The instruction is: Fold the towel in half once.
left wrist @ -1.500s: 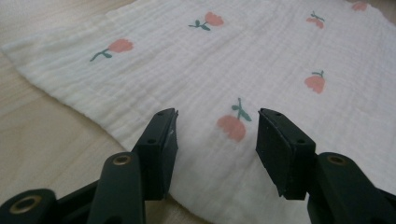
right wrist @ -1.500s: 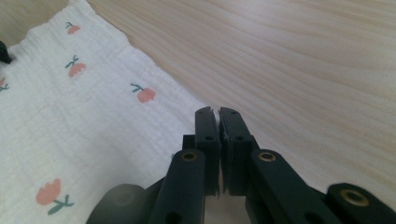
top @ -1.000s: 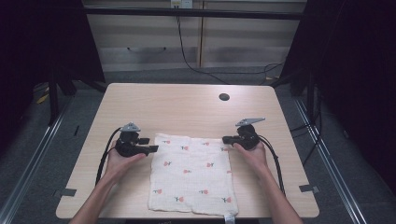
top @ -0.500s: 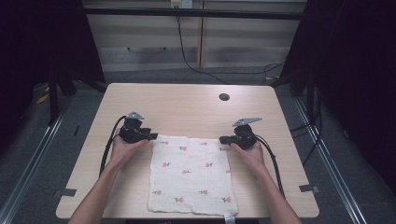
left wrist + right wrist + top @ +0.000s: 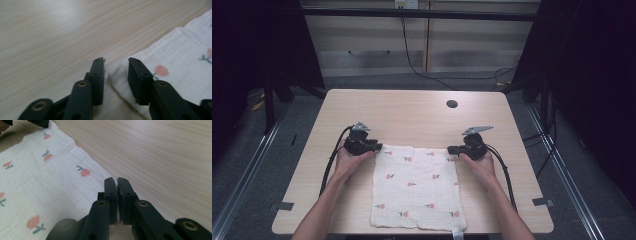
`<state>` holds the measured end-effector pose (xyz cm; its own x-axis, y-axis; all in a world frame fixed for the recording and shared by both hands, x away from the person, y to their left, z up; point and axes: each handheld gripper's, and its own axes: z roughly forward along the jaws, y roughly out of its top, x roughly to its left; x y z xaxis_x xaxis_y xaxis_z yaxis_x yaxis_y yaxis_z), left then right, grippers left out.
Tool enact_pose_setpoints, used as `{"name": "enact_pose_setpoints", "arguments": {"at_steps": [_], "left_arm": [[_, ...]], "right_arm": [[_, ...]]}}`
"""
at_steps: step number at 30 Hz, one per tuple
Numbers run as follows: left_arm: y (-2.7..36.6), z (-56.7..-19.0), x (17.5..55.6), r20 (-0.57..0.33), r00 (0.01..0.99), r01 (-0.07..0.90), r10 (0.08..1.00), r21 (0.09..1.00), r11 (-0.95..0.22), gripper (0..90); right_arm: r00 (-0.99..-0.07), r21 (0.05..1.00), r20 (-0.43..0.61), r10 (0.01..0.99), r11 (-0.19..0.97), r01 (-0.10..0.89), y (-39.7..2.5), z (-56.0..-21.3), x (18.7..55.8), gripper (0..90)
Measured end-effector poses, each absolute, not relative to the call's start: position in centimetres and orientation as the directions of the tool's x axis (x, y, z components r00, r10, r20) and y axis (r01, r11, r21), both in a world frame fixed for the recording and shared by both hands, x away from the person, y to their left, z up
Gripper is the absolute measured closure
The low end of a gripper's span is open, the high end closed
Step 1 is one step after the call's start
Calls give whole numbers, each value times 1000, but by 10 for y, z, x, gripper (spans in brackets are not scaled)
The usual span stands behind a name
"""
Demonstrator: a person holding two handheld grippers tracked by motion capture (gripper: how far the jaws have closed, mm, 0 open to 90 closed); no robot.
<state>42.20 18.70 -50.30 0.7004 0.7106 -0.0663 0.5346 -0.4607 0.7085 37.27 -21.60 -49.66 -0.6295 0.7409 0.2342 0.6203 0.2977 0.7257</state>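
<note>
Two grippers at the far corners of a flowered cloth (image 5: 417, 187) on a table (image 5: 412, 115).

The cloth lies flat on the near middle of the table, its near edge at the table's front. The left forearm comes up from the bottom and angles inward, the hand wrapped around the left gripper (image 5: 373, 147), which lies low and points right at the cloth's far left corner; in the left gripper view (image 5: 116, 72) its jaws stand apart, the corner lying between them, not pinched. The right forearm mirrors it, the right gripper (image 5: 452, 149) pointing left at the far right corner; in the right gripper view (image 5: 116, 188) its jaws are pressed together on the cloth's corner edge.
</note>
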Motion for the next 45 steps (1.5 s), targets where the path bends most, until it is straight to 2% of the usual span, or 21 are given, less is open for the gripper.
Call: {"name": "enact_pose_setpoints", "arguments": {"at_steps": [1, 3, 5, 8, 11, 16, 19, 27, 35, 40, 45], "left_arm": [[187, -503, 422, -72, 709, 530, 702, 711, -462, 739], [186, -504, 422, -74, 720, 522, 691, 714, -467, 847], [187, -505, 422, -78, 714, 520, 696, 725, -452, 875], [187, -506, 420, -87, 706, 524, 703, 731, -437, 881], [192, -507, 417, -150, 701, 537, 698, 755, -376, 880], [197, -504, 413, -171, 695, 542, 698, 762, -354, 880], [201, -497, 411, -212, 711, 538, 671, 779, -324, 880], [202, -480, 406, -246, 740, 505, 626, 817, -277, 881], [202, -476, 406, -263, 739, 508, 621, 822, -256, 881], [198, -466, 408, -223, 752, 493, 620, 815, -304, 881], [203, -434, 413, -191, 747, 459, 636, 841, -286, 881]], "right_arm": [[-630, 726, 235, 740, 297, 620, -216, -496, 373, 870], [-636, 737, 233, 736, 293, 609, -215, -495, 372, 870], [-636, 737, 232, 736, 294, 608, -214, -495, 371, 870], [-632, 735, 237, 738, 289, 613, -216, -496, 372, 870], [-628, 737, 240, 741, 282, 614, -219, -495, 373, 871], [-627, 751, 252, 737, 260, 607, -222, -491, 370, 871], [-624, 752, 252, 740, 255, 607, -224, -489, 367, 871], [-622, 772, 234, 747, 246, 586, -229, -482, 365, 872], [-639, 791, 238, 732, 236, 565, -231, -471, 366, 873], [-640, 798, 225, 735, 238, 554, -231, -461, 371, 874], [-639, 808, 200, 743, 244, 537, -232, -443, 379, 874]]}}
